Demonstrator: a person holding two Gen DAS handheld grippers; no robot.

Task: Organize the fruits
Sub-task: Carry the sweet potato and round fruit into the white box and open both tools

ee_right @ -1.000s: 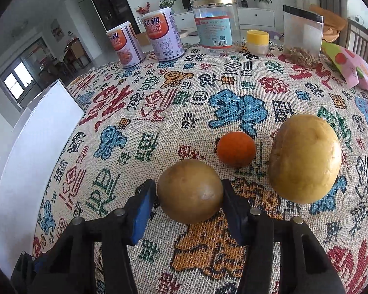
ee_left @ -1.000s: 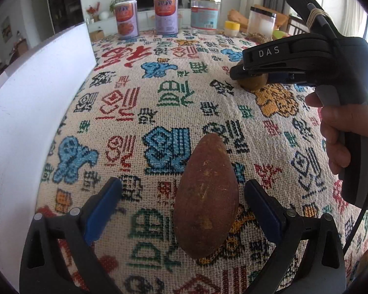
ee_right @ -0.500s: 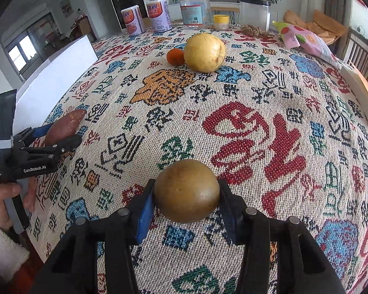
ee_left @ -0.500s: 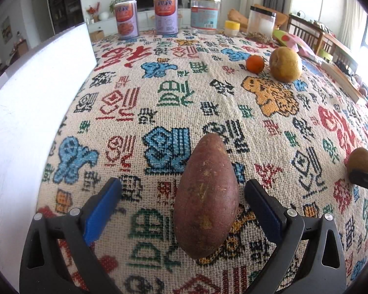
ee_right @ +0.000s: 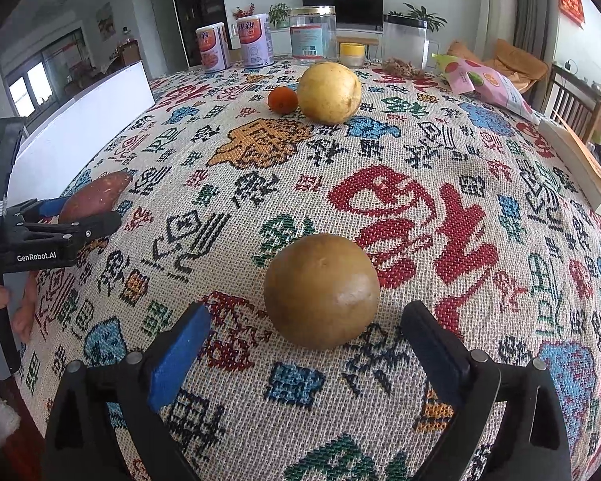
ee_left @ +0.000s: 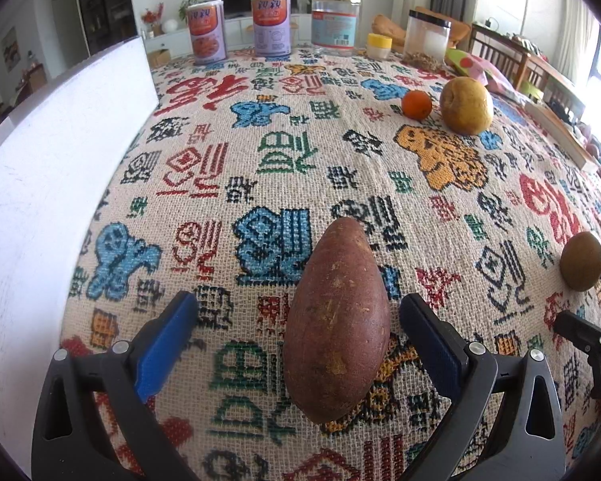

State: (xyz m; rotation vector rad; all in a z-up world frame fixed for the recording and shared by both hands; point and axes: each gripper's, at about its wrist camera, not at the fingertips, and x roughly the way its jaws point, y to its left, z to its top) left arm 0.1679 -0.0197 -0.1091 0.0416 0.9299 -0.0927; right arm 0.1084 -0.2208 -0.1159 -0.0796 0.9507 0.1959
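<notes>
With both the left gripper and right gripper spread wide, the sweet potato and brown fruit are set down near the tablecloth's front edge, while the orange and pear remain ungathered farther back.

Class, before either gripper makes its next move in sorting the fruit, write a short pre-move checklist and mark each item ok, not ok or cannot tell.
1. Right gripper open, apart from the round brown fruit: ok.
2. Brown fruit resting on the tablecloth: ok.
3. Left gripper open around the sweet potato, pads not touching: ok.
4. Orange and large yellow fruit still far across the table, ungathered: not ok.
5. Where the fruits should end up: cannot tell.
</notes>
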